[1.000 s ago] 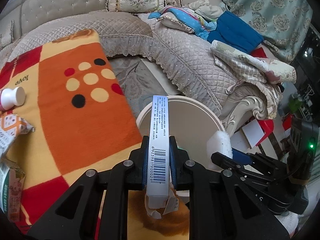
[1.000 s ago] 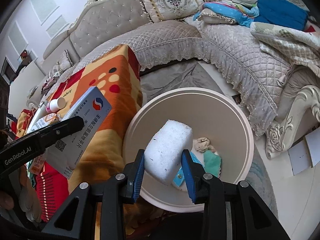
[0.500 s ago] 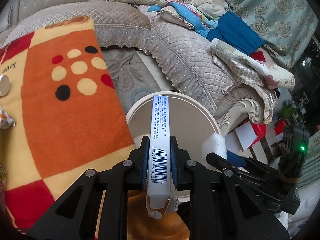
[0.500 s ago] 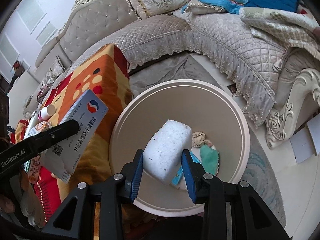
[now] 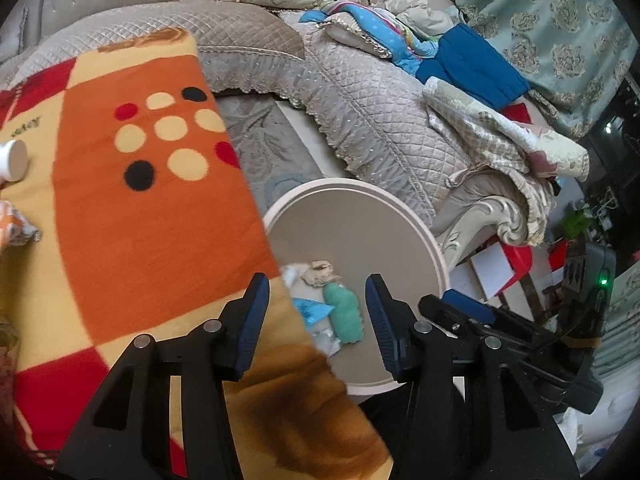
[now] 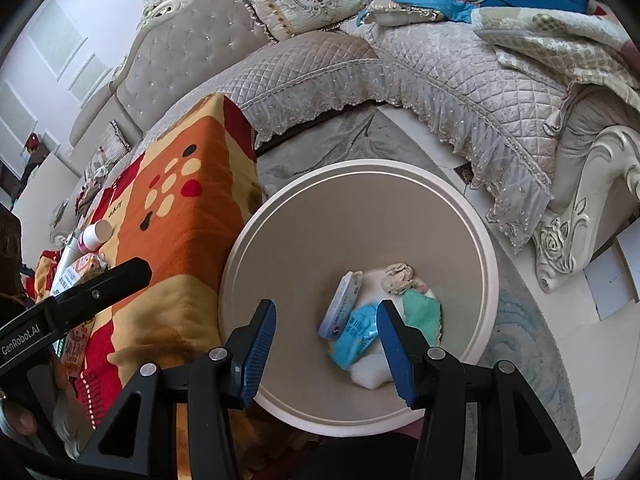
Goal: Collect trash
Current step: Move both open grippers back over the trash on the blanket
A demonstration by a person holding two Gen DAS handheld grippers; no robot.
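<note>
A round beige trash bin [image 6: 472, 216] [image 5: 416, 224] stands on the floor beside the blanket-covered table. Inside lie a white-and-blue medicine box [image 6: 340, 308], a white foam block [image 6: 368, 374], a light blue wrapper [image 6: 354, 340], a green scrap [image 6: 422, 312] [image 5: 344, 312] and a crumpled beige paper [image 6: 396, 276]. My left gripper [image 5: 314, 324] is open and empty over the bin's near edge. My right gripper [image 6: 326, 350] is open and empty above the bin. A white-capped bottle [image 6: 96, 234] [image 5: 12, 158] and snack packets [image 6: 86, 266] lie on the blanket.
An orange, red and yellow blanket [image 5: 140, 208] covers the table at left. A quilted grey sofa [image 6: 420, 60] with cushions and piled clothes curves behind the bin. A carved sofa leg [image 6: 560, 248] stands to the right. Grey patterned rug [image 5: 260, 144] lies between them.
Both grippers have opened. The medicine box left my left gripper and the foam block left my right gripper; both now lie in the bin.
</note>
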